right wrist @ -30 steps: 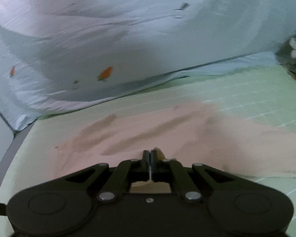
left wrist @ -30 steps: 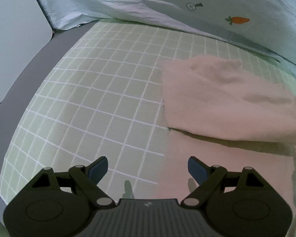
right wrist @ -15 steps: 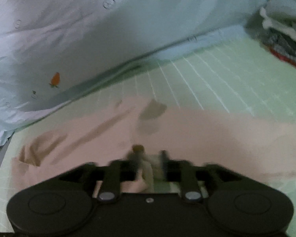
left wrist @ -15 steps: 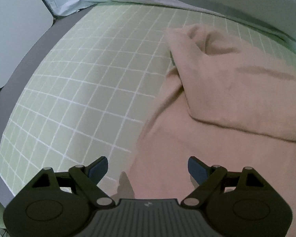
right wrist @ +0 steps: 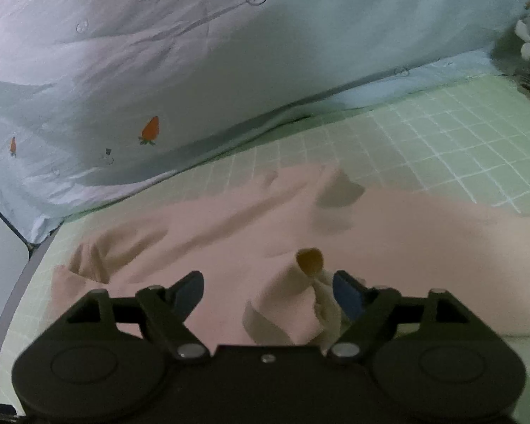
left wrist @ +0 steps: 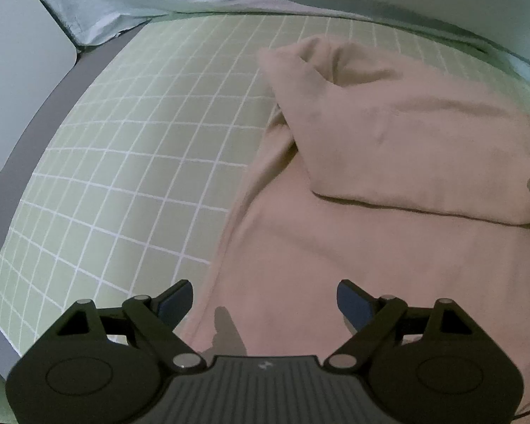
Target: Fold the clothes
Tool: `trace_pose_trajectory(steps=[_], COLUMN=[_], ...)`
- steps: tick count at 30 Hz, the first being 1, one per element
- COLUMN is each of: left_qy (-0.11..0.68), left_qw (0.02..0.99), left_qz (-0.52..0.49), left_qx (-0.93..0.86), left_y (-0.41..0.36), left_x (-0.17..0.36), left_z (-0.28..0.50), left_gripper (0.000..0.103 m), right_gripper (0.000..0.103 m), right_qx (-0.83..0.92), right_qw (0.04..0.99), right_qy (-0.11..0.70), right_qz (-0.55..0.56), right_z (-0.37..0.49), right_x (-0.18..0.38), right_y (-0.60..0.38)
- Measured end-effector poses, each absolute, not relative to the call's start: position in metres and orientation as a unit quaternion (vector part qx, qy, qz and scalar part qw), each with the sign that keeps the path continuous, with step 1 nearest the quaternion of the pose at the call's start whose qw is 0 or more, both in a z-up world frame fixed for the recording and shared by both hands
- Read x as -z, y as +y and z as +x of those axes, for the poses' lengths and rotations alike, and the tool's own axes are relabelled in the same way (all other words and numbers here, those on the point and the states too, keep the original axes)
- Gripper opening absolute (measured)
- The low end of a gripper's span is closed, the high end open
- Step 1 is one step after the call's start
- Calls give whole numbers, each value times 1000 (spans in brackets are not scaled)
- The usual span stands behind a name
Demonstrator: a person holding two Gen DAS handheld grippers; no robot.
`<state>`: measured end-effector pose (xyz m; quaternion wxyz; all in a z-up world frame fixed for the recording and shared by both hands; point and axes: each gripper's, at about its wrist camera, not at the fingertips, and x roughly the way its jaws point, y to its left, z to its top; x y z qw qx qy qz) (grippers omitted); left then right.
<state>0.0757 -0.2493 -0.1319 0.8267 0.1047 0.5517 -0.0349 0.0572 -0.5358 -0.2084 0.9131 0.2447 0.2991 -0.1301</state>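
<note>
A soft, pale pink fabric garment [left wrist: 388,162] lay spread on a light green sheet printed with a white grid [left wrist: 141,162], which covered what looked like a bed. In the left wrist view, part of the garment was folded over onto itself, forming a thick upper layer with a rounded edge resting on the flat lower layer, and one corner of that fold stood slightly puffed at the far end. The lower layer reached down toward the camera and lay beneath the left hand-held gripper [left wrist: 265,300].

The left hand-held gripper was spread wide, its blue-padded fingers [left wrist: 175,300] apart with nothing pinched between them; it hung over the near edge of the garment where pink cloth met the green sheet.

The right hand-held gripper [right wrist: 268,291] had just been opening, and its fingers now stood apart. A small raised tuft of the pink cloth with a cream-coloured strip and a yellowish tab [right wrist: 310,260] stood between them, close against the right finger [right wrist: 348,295], but the pads were not pressing on it from both sides.

Behind the sheet, a pale blue rumpled quilt printed with small orange carrots [right wrist: 159,70] was bunched along the far edge. A grey border [left wrist: 53,106] ran along the sheet's left side, next to a white rounded panel [left wrist: 17,70].
</note>
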Motion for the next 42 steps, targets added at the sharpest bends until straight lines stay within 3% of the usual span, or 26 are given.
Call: trace_pose_trajectory(steps=[2,4,6,12,18,20,21,23,24,25,27,30,42], left_qy=[552,552,550,553,544,542,541,542,543,544,544,545,554], left_qw=[827,827,828,827,834,836,837,837,837,836,836,836,828], left_qz=[106,106,105,99,86,83,81,76,73,70,67,68,63], left_qx=[31,28,24,13,8,3,1,-2,-2,-3,-1,6,50], left_y=[-249,-249,-248,-244,-232,-225,-221,-212,-207,-202,-193,-177,-103], left_x=[133,133,134,138,130,127,125,124,124,123,122,120,126], left_z=[78,81,83,91,92,91,90,89,89,88,86,83,68], left_gripper=[89,89,89,89,89,89,89,89,89,89,89,89,89], right_gripper=[73,23,6,4,5,7,14,42,74,81,85,103,103], right_qx=[124,120,108,70,236,296,313,337,345,344,339,327,247], right_qw=[911,916,921,951,926,905,898,890,887,888,889,882,879], right_qy=[319,325,319,262,225,243,252,259,260,256,257,282,341], right_qz=[230,205,194,148,190,184,177,167,163,164,169,186,224], right_z=[66,72,76,77,63,58,57,50,46,41,33,32,34], right_x=[213,211,205,164,151,157,159,159,159,159,161,168,173], right_y=[-535,-533,-533,-543,-624,-644,-647,-642,-637,-627,-605,-561,-363])
